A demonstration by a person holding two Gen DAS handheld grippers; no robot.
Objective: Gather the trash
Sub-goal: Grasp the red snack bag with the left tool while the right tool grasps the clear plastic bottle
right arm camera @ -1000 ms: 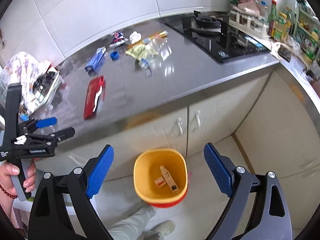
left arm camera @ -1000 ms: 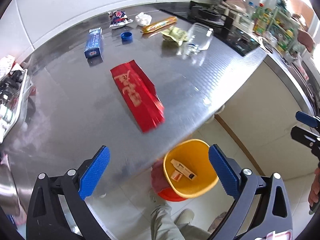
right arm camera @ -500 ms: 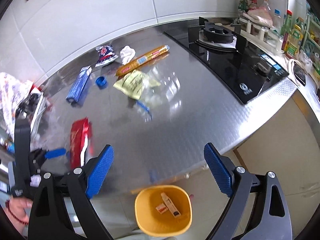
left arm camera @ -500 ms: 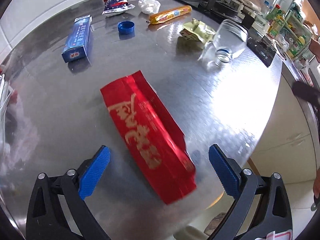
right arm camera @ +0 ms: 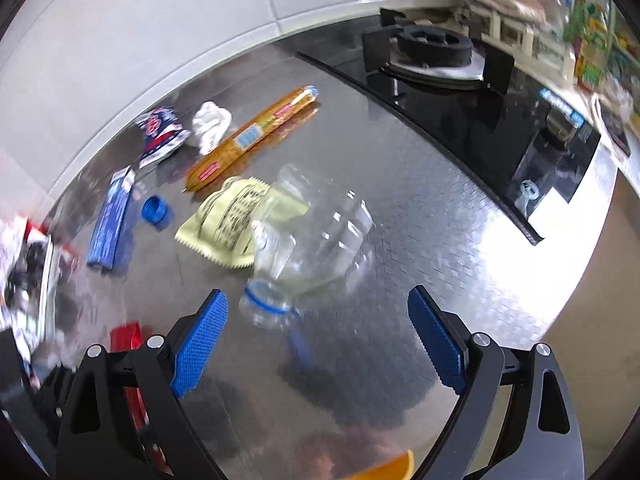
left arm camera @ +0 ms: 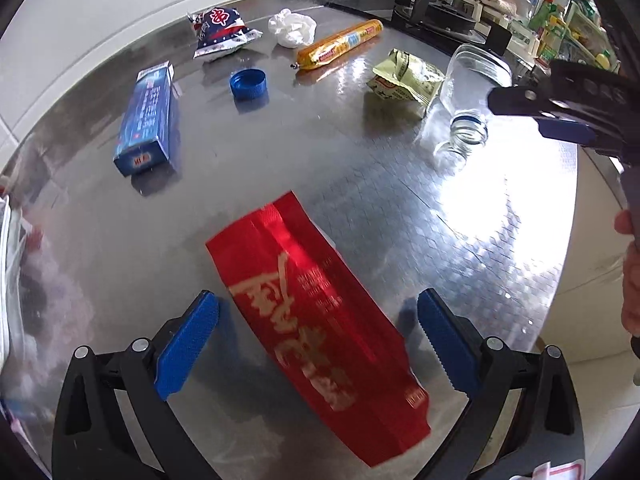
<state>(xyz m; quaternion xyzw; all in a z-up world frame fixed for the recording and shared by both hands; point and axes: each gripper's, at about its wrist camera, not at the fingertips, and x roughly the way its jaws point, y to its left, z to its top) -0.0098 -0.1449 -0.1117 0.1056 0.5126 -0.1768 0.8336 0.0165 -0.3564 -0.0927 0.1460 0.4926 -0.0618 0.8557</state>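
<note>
On the steel countertop (left arm camera: 400,184), the left gripper (left arm camera: 318,336) hangs with its blue-padded fingers (left arm camera: 186,344) spread wide, pinching nothing. The long red foil packet with gold lettering (left arm camera: 316,324) lies flat between them, slanted, its far end pointing up-left and its near end reaching down past the right-hand pad; neither pad touches it.

Further back, going left to right: a blue rectangular carton (left arm camera: 146,118), a blue and white crumpled snack bag (left arm camera: 220,30), a round blue bottle cap (left arm camera: 248,84), a wad of white tissue (left arm camera: 292,29), a long orange sausage-shaped wrapper (left arm camera: 340,44), a pale green crinkled sachet (left arm camera: 406,76), and a clear plastic bottle on its side (left arm camera: 468,96).

The right gripper (right arm camera: 318,348) is likewise spread and empty. That clear bottle lies just beyond its fingertips, nearer the left pad (right arm camera: 200,344), blue-ringed neck toward the camera, its body resting partly over the green sachet. A black gas hob (right arm camera: 460,92) sits at the far right, and a yellow bin rim (right arm camera: 384,470) shows below the counter edge.
</note>
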